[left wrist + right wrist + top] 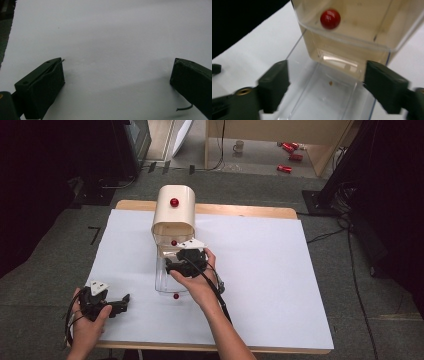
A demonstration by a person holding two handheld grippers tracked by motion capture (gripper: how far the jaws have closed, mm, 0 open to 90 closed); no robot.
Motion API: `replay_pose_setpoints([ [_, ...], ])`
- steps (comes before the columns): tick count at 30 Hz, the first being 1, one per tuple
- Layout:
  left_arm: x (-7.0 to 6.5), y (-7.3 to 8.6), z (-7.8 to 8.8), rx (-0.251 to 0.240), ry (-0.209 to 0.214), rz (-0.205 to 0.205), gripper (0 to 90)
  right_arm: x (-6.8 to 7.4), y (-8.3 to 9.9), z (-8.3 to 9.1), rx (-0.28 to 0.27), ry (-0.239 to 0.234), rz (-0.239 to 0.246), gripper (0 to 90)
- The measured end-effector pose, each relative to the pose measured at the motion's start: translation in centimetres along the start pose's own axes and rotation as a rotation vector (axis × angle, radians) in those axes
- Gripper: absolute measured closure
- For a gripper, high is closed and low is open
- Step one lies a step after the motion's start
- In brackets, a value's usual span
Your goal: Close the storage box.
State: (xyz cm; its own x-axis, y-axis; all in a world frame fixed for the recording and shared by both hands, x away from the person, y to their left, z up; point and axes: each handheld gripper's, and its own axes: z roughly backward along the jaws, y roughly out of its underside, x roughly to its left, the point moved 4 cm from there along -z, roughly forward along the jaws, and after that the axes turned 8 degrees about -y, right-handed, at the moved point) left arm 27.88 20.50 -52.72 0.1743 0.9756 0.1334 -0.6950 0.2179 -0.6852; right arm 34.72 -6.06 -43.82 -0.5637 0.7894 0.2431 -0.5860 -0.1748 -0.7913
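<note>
Left-hand tongs parked at the near left corner of the tabletop, jaws spread wide over bare white surface, nothing between them in the left gripper view. Best left there, well apart from the work, unless the box needs steadying.

Next, toward the middle: cream box upright near the far edge, red knob on its rounded lid. Directly in front of its mouth, a clear tray flat on the tabletop, running toward the person, with a small red knob at the near end.

Right-hand tongs over the far end of that tray, close to the box mouth. Wide open in the right gripper view, gripping nothing, one jaw to each side of the tray; ahead, the see-through front of the box with another red knob.

Probably a matter of handling the tray at the box mouth. For a clean job:
- Keep the wrist level and the jaws square to the tray walls.
- Close on one wall or on a knob, not across slippery clear plastic.
- Move along the length of the tray only, slowly, to avoid jamming it against the box.
- Watch for the box sliding on the smooth surface.
</note>
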Motion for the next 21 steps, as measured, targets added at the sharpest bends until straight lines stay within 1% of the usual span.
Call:
replay_pose_setpoints([
  [4,0.0,0.0,0.0,0.000,0.000,0.000,0.0,-0.1,1.2,0.8,0.018,0.020,-0.015,0.6],
  [7,0.0,0.0,0.0,0.000,0.001,0.001,0.0,0.0,2.1,1.5,0.017,0.018,-0.023,0.0],
  [12,0.0,0.0,0.0,-0.001,0.001,0.001,0.0,0.5,3.8,2.5,0.015,0.011,-0.029,0.0],
  [15,0.0,0.0,0.0,-0.001,0.001,0.004,0.0,0.9,4.7,3.1,0.018,0.019,-0.025,0.0],
  [17,0.0,0.0,0.0,-0.001,0.001,0.003,0.0,0.9,5.0,3.3,0.017,0.020,-0.031,0.0],
  [18,0.0,0.0,0.0,0.000,0.001,0.003,0.0,1.0,5.6,3.7,0.015,0.022,-0.038,0.0],
  [21,0.0,0.0,0.0,0.001,0.001,0.000,0.0,1.0,6.6,4.1,0.022,0.022,-0.040,0.0],
])
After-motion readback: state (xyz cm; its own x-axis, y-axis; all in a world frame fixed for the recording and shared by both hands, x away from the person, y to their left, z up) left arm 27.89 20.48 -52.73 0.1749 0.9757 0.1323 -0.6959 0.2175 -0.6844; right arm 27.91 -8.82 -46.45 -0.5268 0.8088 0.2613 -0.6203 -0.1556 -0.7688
